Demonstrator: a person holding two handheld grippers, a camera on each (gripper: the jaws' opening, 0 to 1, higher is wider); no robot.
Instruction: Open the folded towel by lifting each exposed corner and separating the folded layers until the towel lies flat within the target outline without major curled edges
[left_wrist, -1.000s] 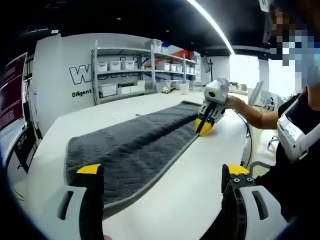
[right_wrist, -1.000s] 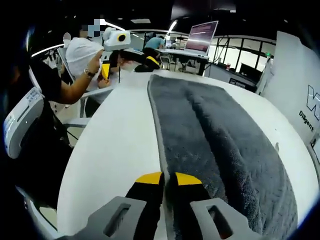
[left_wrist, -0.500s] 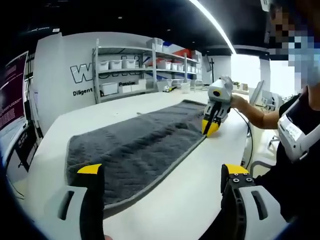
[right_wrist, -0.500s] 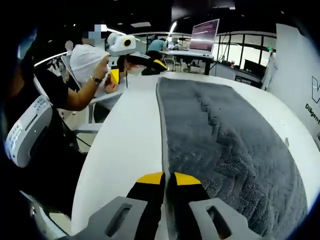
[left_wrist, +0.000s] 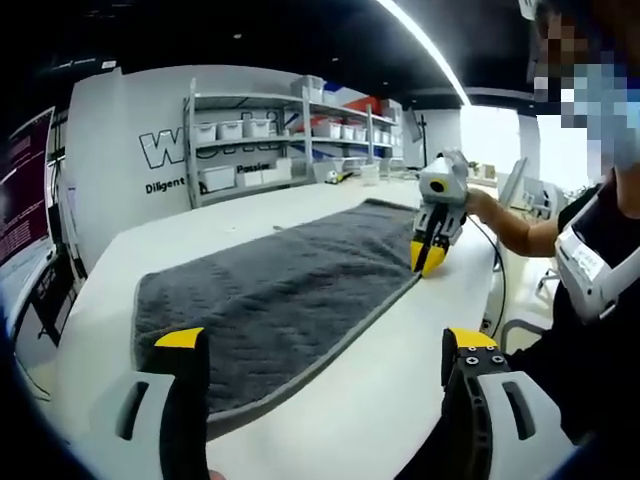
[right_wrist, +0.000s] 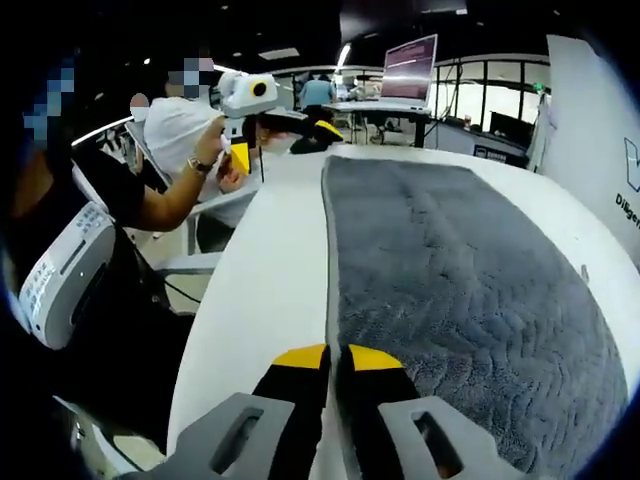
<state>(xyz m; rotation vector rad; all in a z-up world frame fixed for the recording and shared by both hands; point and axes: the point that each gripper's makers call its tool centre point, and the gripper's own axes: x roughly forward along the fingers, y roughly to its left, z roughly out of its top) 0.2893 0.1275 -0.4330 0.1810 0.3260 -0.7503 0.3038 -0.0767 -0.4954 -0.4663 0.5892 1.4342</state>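
A dark grey towel (left_wrist: 280, 285) lies spread along the white table (left_wrist: 380, 380), and in the right gripper view its surface (right_wrist: 450, 270) looks flat. My right gripper (right_wrist: 335, 358) is shut on the towel's long near edge; from the left gripper view this same right gripper (left_wrist: 430, 262) sits at the far part of that edge, held by a hand. My left gripper (left_wrist: 325, 345) stands wide open above the table's near end, short of the towel's corner, with nothing between its jaws. In the right gripper view, the left gripper (right_wrist: 282, 140) hovers past the towel's far end.
Shelves with white bins (left_wrist: 270, 130) stand behind the table against a lettered wall. A person sits at the table's side (right_wrist: 90, 230). A desk with a lit monitor (right_wrist: 405, 65) is beyond the table. Bare table top (right_wrist: 270, 270) runs beside the towel's edge.
The ridge that ran along the towel's middle has flattened out. My right gripper has drawn the towel's edge sideways toward the person. My left gripper has stayed in place, open.
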